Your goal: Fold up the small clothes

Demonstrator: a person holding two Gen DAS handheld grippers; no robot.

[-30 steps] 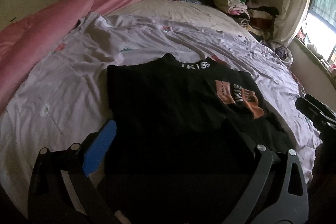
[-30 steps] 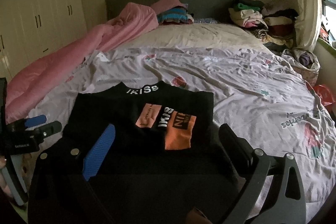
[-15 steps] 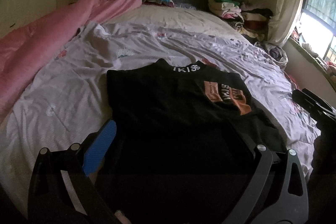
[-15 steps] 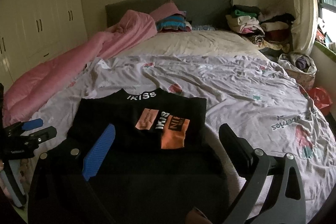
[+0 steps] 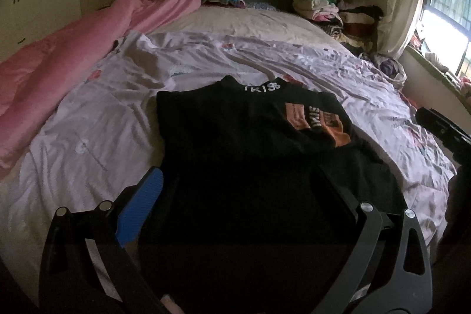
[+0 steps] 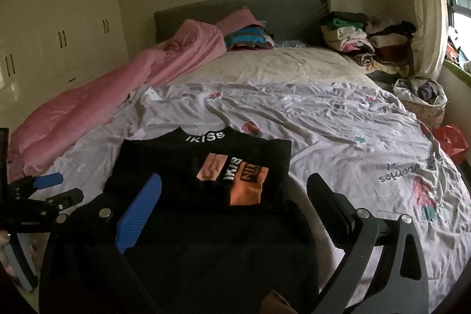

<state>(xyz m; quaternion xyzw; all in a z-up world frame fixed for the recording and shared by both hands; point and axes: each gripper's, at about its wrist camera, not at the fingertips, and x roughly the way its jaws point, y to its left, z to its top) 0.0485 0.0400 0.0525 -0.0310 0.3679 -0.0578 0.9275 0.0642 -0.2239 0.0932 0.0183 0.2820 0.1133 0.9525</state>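
Left wrist view: black T-shirt (image 5: pixel 235 137) lies flat near the foot edge of the bed (image 5: pixel 265 22), collar toward the headboard, on a lilac printed sheet (image 5: pixel 97 119); left claw (image 5: pixel 241 184) spread apart, empty, above its hem; right claw (image 6: pixel 235 193) likewise wide apart, gripping nothing; pink duvet (image 6: pixel 117 96) along the bed's left edge.

We see a black top (image 5: pixel 235 137) lying flat on the bed — collar away from us, white "IKISS" lettering across the neckband, orange and peach patches on the chest. Its sides look folded in — its near part is lost in shadow.
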